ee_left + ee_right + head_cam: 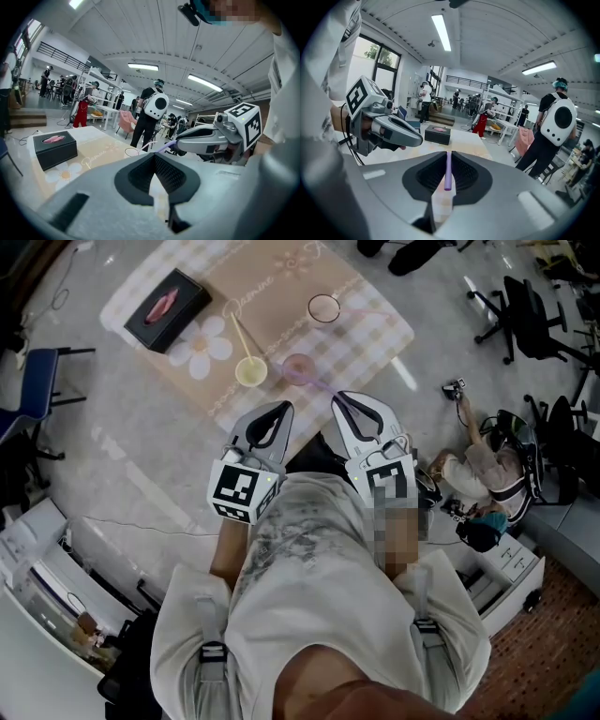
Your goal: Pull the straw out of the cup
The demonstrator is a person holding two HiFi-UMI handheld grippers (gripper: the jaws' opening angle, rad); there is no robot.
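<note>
My right gripper (448, 157) is shut on a lilac straw (447, 174), which lies lengthwise between its jaws. In the left gripper view the straw's end (162, 147) sticks out past the right gripper's tip (182, 140). A lilac cup (300, 368) stands on the checked tablecloth (375, 324), just beyond the right gripper (347, 401). Beside that cup stands a yellow one (250, 371) with a yellow straw (239, 336) in it. My left gripper (277, 411) hangs next to the right one near the table's front edge, its jaws closed on nothing.
A black tissue box (167, 308) sits at the far left of the cloth and a clear glass (324, 307) at the back. Office chairs (525, 315) and a seated person (487, 470) are to the right. People stand beyond the table (150, 112).
</note>
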